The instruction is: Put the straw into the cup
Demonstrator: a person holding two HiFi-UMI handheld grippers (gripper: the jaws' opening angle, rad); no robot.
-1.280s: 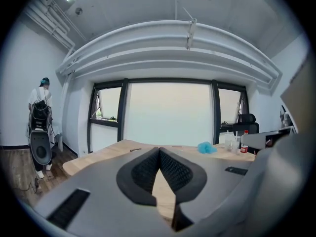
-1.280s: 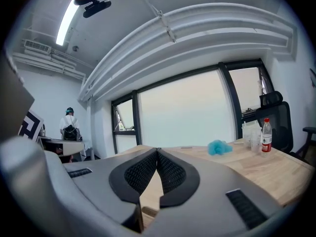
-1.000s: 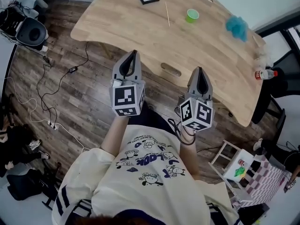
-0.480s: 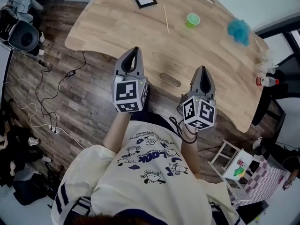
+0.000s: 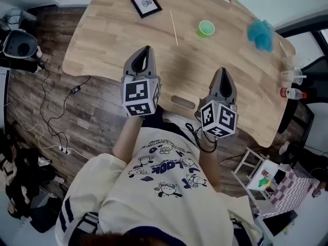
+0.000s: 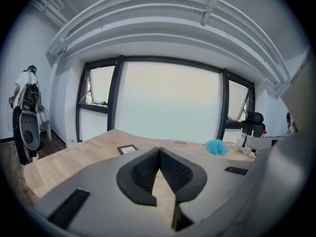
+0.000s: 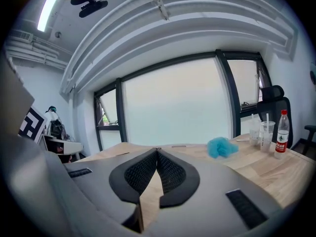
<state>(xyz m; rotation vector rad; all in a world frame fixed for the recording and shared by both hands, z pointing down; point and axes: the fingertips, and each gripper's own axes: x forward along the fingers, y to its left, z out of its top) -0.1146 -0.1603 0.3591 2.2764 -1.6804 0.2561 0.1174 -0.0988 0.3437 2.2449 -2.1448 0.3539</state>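
A thin pale straw (image 5: 173, 28) lies flat on the wooden table (image 5: 107, 35), far side. Just right of it stands a small green cup (image 5: 206, 28), upright and empty-looking. My left gripper (image 5: 144, 53) hovers over the table's near edge, shut, nothing between its tips. My right gripper (image 5: 223, 74) hangs further right over the near edge, also shut and empty. Both are well short of the straw and cup. In the left gripper view the jaws (image 6: 159, 149) meet at the tips; in the right gripper view they (image 7: 157, 150) meet too. Neither gripper view shows straw or cup.
A black picture frame (image 5: 145, 4) lies left of the straw. A blue fluffy sponge (image 5: 261, 29) sits at the table's right, with a bottle (image 5: 288, 92) and plastic cups (image 5: 294, 76) beyond. Cables (image 5: 46, 111) trail on the floor, and a small stool (image 5: 256, 176) stands at right.
The view has shifted forward over the table: both grippers now reach over its near edge, closer to the straw and cup. Both stay shut.
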